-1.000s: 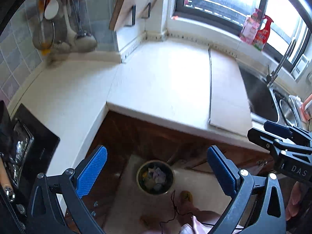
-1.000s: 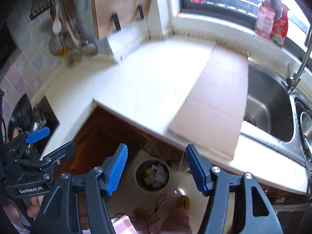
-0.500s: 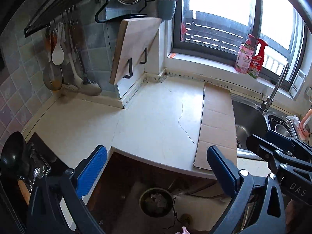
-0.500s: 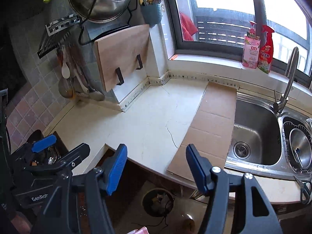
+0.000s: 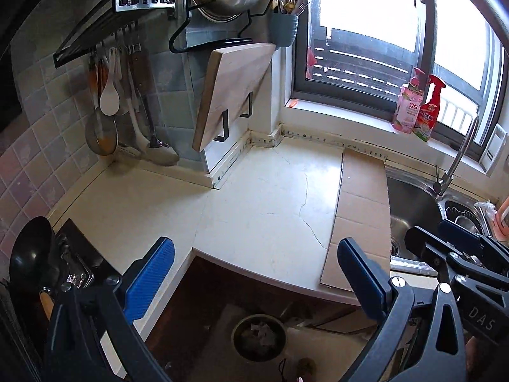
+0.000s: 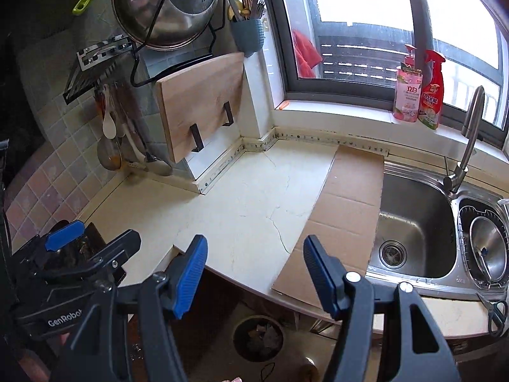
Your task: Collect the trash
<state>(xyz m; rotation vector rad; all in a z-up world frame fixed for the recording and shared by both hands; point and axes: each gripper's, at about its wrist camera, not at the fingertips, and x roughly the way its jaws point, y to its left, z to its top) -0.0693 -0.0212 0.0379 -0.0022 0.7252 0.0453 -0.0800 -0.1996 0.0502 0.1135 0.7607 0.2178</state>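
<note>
Down on the floor under the table (image 5: 261,210): round bin (image 5: 258,337) holding crumpled trash (image 5: 259,334). Left tool (image 5: 254,273) and right tool (image 6: 254,273) both spread apart, gripping nothing.

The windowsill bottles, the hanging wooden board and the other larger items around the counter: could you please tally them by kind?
Pink soap bottle: 1
Red spray bottle: 1
Hanging wooden cutting board: 1
Steel pot lid on the wall rack: 1
Flat brown cardboard sheet on the counter: 1
Round trash bin on the floor: 1
Total: 6
</note>
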